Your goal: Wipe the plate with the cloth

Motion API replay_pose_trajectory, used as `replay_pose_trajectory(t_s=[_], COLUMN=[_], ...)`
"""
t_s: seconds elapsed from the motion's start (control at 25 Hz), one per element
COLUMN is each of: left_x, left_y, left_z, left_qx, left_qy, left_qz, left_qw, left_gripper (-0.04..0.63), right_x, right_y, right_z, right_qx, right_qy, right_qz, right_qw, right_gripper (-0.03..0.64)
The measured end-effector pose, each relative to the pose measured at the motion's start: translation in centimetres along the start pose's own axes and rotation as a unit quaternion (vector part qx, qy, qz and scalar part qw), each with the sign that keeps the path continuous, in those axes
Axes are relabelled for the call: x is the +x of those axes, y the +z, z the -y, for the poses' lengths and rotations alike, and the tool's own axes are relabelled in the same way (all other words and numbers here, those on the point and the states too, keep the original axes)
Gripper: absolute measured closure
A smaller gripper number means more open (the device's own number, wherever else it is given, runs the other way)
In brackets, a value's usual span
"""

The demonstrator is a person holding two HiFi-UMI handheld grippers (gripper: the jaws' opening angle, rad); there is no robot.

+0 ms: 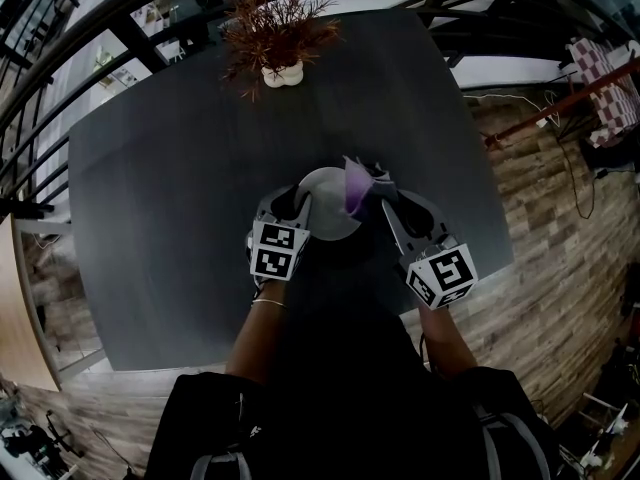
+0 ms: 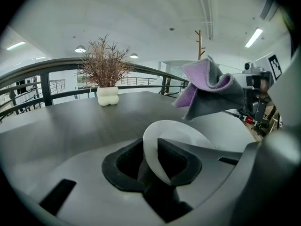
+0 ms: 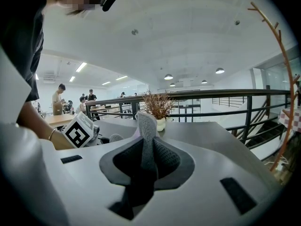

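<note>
- forearms [image 1: 262, 333] nearest in the head view; left gripper [image 1: 303, 206] holds the plate [image 1: 325, 213] over the table [image 1: 150, 218], cloth [image 1: 360, 181] at its rim.
- left gripper view: jaws pinch only the rim; hard wiping could lever it loose.
- right gripper view: right gripper [image 3: 146, 147] clamps 1 thin cloth fold, which may slip.

The counter [image 1: 150, 188] is viewed steeply from overhead. Close behind the jaws of the left hand-held gripper [image 2: 153, 161] and the right hand-held gripper [image 3: 146, 161], cameras are aimed forward along them. The plant [image 1: 275, 38] ahead is shared by all three views
</note>
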State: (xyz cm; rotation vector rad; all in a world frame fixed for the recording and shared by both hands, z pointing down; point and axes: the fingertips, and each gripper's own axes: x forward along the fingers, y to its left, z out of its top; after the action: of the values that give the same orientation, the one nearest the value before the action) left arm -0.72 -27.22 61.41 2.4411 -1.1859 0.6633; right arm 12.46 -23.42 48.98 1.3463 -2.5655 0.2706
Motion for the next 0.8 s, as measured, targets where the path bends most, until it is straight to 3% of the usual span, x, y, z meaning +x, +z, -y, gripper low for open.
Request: replay_pose_trajectory(t_s=[0.8], left_x=[-0.03], left_y=[-0.09], left_z=[0.55], left_qx=[0.038], left_qy=[-0.008], left_qz=[0.003], left_qw=[0.9992], left_gripper=[0.509], right_x=[-0.08], right_y=[-0.14], right_z=[-0.1], right_qx=[0.005], right_qy=[-0.002], right_qz=[0.004], right_qw=[1.0], right_gripper=[0.557])
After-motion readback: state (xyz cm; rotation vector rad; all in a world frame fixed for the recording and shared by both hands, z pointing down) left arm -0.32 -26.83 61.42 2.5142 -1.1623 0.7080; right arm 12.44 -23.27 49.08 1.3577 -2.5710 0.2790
